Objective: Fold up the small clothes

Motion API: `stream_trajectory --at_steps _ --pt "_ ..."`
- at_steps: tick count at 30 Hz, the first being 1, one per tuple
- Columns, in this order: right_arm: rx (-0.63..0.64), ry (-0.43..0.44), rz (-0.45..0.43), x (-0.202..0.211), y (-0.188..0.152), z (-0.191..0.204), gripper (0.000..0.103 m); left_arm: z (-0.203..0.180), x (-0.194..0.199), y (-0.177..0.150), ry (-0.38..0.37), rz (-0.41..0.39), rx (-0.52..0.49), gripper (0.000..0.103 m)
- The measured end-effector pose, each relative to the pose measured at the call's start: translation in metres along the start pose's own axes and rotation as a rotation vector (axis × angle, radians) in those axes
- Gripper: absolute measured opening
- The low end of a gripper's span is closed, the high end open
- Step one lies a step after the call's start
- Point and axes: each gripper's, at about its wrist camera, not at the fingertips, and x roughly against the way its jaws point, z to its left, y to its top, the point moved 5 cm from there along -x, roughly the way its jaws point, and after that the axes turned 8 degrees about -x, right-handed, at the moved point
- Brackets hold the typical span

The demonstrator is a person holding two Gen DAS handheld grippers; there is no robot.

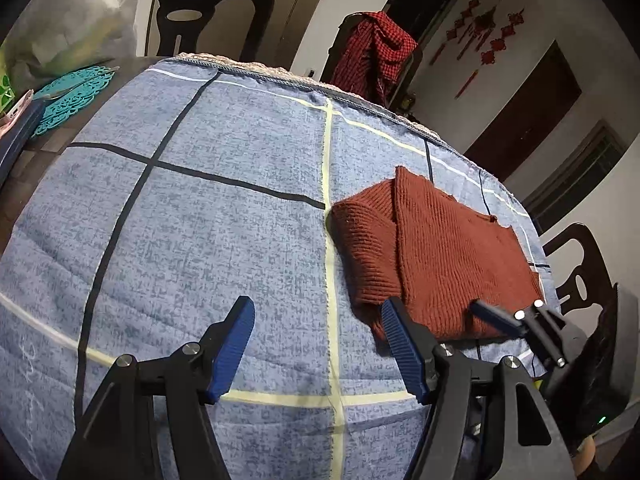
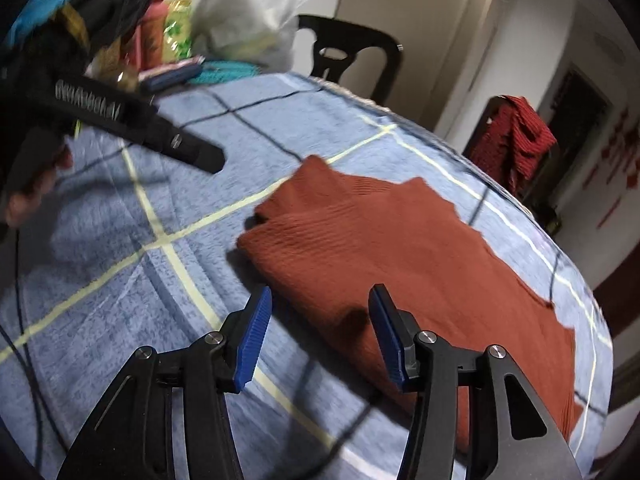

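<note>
We're looking at the rust knit sweater (image 1: 432,252) lying part-folded on the right side of the blue checked cloth (image 1: 208,216) covering the bench, long axis running near-to-far and drifting right in the right wrist view. Left gripper (image 1: 318,346) is hovering wide open and empty, sweater off to its right, only its right finger near the sweater's near-left corner. Right gripper (image 2: 320,334) is also spread wide, holding nothing, fingers straddling the near edge, so we're judging the right hand nearer for the coming grab.
</note>
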Motion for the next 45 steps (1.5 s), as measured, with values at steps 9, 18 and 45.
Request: stream_trajectory --at_steps 9,18,45 --pt "0.01 -0.062 0.014 -0.024 0.007 0.006 0.055 0.006 -0.019 0.01 -0.063 0.041 0.019 0.07" --pt "-0.173 -0.056 0.009 -0.024 0.014 -0.009 0.034 -0.003 -0.042 0.03 -0.154 0.072 0.04 0.072" --pt "-0.182 -0.029 -0.018 -0.014 0.008 -0.004 0.017 -0.055 -0.098 0.066 -0.195 0.207 -0.06 0.042"
